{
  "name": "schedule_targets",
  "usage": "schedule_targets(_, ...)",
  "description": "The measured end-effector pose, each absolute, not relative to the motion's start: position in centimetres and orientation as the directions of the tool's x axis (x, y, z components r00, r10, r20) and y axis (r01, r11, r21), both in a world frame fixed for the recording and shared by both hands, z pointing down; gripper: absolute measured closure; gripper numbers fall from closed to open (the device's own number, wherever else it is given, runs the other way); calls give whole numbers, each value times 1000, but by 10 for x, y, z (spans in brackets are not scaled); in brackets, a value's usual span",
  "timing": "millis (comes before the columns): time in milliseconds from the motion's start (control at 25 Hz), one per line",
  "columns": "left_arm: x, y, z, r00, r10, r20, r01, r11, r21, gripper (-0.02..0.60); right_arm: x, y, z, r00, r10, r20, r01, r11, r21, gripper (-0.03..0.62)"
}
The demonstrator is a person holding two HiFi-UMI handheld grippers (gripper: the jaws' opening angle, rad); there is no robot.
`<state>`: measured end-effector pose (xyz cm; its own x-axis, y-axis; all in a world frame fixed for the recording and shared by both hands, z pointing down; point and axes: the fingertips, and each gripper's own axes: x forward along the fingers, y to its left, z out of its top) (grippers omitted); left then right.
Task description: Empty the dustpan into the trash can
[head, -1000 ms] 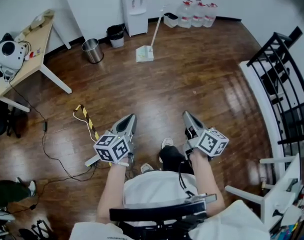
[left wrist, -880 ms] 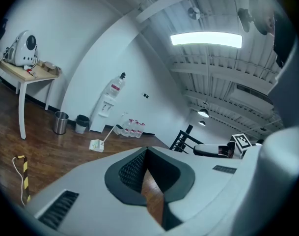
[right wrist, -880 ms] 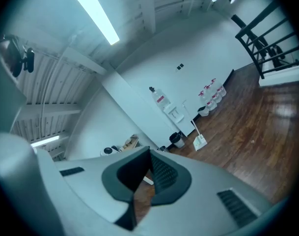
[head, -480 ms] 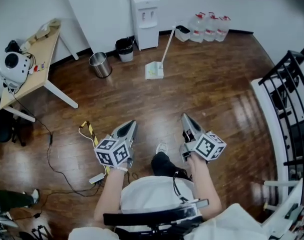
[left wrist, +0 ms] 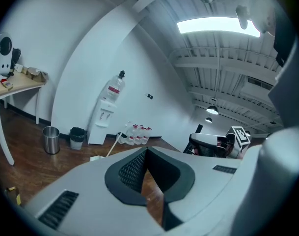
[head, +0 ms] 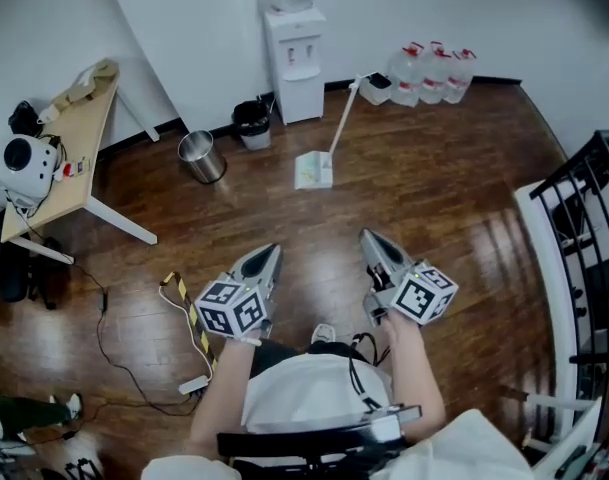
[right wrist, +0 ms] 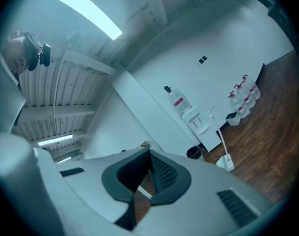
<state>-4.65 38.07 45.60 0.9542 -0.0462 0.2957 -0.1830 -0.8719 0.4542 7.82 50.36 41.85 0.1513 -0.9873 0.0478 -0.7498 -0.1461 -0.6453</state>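
Note:
A white dustpan (head: 314,171) with a long white handle stands on the wood floor in front of the water dispenser (head: 292,48). A steel trash can (head: 202,156) and a small black bin (head: 252,123) stand to its left by the wall. My left gripper (head: 269,255) and right gripper (head: 369,238) are held side by side well short of the dustpan, both shut and empty. The left gripper view shows the steel can (left wrist: 51,139), the black bin (left wrist: 77,137) and the dustpan (left wrist: 96,158) far ahead. In the right gripper view the dustpan (right wrist: 226,161) is distant too.
A wooden table (head: 74,138) with gear on it stands at the left. Cables and a yellow-black strip (head: 184,298) lie on the floor near my left side. Water bottles (head: 434,68) line the back wall. A black railing (head: 584,228) runs along the right.
The dustpan, the bins and the dispenser have come nearer and lower in the head view as the person walks toward them. Both grippers stay shut and empty.

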Motion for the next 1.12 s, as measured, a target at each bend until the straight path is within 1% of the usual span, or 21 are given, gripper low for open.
schedule_targets(160,-22,360,461,954,-44,295,-186,-862,471,586,96,479,426,128,-991,39,-742,-122,-659,589)
schedule_targets(320,4,335,471,956,-36,290,-180,-855,486,586,115,460,435,141,-990,30,-735,-125,-667,588)
schedule_targets(640,102,233,484,958,56,282,-99,-857,506,586,208,380,449,263,-965,19,-668,-196,-718,585)
schedule_targets(840,146,156,483,946,113,303,-62,-856,513,586,252,298,441,291,-957,16,-657,-211,-724,582)
schedule_targets(880,154,142,483,944,122,305,-54,-858,510,586,258,282,441,294,-956,21,-657,-217,-722,572)
schedule_targets(1000,172,108,484,940,138,311,-38,-865,501,586,271,243,445,307,-949,66,-659,-262,-705,572)
schedule_targets(1120,193,82,485,932,156,326,-16,-883,468,586,289,212,459,357,-912,203,-670,-402,-624,582)
